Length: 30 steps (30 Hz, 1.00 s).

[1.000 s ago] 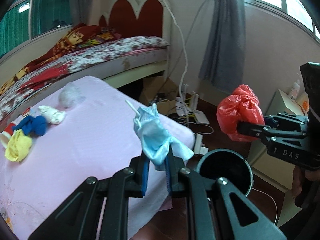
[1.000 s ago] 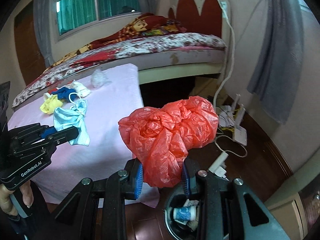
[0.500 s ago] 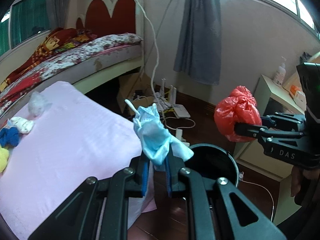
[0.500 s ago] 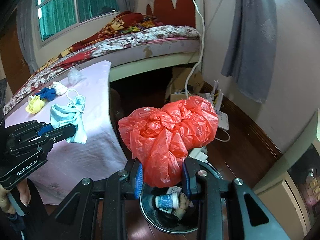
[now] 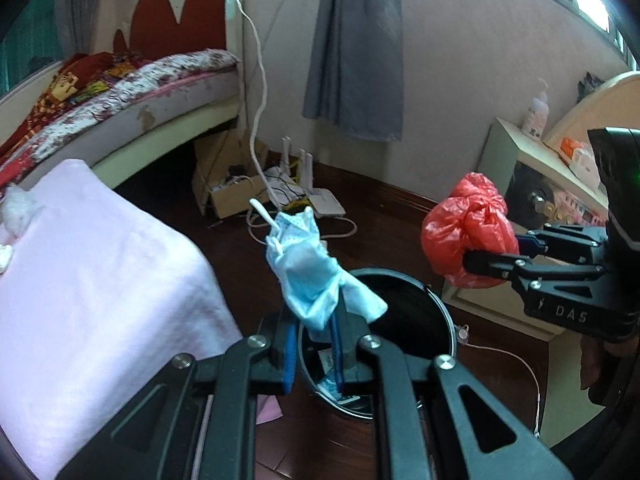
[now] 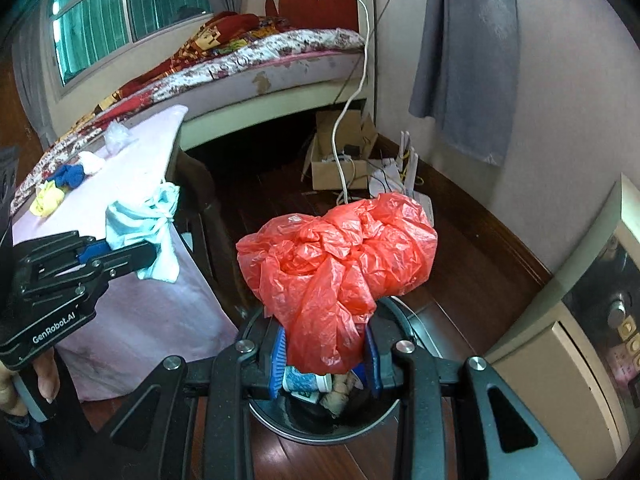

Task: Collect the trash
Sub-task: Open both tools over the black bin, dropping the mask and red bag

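Trash, two pieces, both carried over a black bin (image 5: 436, 300) standing on dark wood floor. Bin sits just beside the hanging edge of a pink-covered table (image 5: 100, 272); a cream cabinet (image 6: 560, 360) stands near on the other side, with open floor beyond toward the bed (image 6: 280, 64).
Item one: blue face mask (image 5: 310, 272), pinched at its lower end between the closed pads of the left gripper (image 5: 312, 344), long axis upright, straps topmost.
Item two: crumpled red plastic bag (image 6: 340, 264), clamped at its lower part by the right gripper (image 6: 324, 356), bulk bulging above the fingers.
Bin already holds a paper cup (image 6: 304, 382) and scraps.
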Each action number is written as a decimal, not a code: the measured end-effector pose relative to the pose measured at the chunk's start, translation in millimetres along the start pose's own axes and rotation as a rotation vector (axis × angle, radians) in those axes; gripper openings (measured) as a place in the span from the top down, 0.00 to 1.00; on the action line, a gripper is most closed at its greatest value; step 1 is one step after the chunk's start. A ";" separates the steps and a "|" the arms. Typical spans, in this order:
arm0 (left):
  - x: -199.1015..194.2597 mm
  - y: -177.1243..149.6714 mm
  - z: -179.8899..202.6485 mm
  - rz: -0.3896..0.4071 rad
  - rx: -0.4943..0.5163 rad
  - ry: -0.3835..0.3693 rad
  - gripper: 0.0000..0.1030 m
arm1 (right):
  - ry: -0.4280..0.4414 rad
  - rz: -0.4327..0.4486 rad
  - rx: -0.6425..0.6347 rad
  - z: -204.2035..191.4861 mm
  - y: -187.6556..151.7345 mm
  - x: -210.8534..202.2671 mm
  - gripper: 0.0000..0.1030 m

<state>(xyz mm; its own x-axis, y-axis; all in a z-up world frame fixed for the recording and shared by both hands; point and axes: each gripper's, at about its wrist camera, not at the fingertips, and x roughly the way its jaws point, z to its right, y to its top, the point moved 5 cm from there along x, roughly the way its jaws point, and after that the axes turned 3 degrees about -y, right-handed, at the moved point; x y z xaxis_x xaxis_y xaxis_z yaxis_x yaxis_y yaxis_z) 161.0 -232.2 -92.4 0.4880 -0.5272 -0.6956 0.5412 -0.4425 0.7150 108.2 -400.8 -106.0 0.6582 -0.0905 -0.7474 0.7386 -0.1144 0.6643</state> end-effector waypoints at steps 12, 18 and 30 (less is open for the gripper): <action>55.9 -27.0 19.7 -0.147 0.047 -0.102 0.85 | 0.006 -0.126 -0.046 17.1 -41.8 48.6 0.67; 78.3 -40.0 26.8 -0.210 0.045 -0.136 0.85 | 0.026 -0.188 -0.095 10.9 -56.7 75.4 0.67; 83.4 -56.6 9.4 -0.236 -0.006 -0.063 0.04 | -0.127 -0.261 -0.127 27.3 -75.4 111.6 0.09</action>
<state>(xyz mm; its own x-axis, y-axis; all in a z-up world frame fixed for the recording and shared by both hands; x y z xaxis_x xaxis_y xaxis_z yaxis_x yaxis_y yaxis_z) 164.5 -257.9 -190.3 0.3041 -0.4542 -0.8374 0.6392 -0.5545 0.5329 122.0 -429.3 -239.7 0.4263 -0.1978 -0.8827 0.8978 -0.0265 0.4396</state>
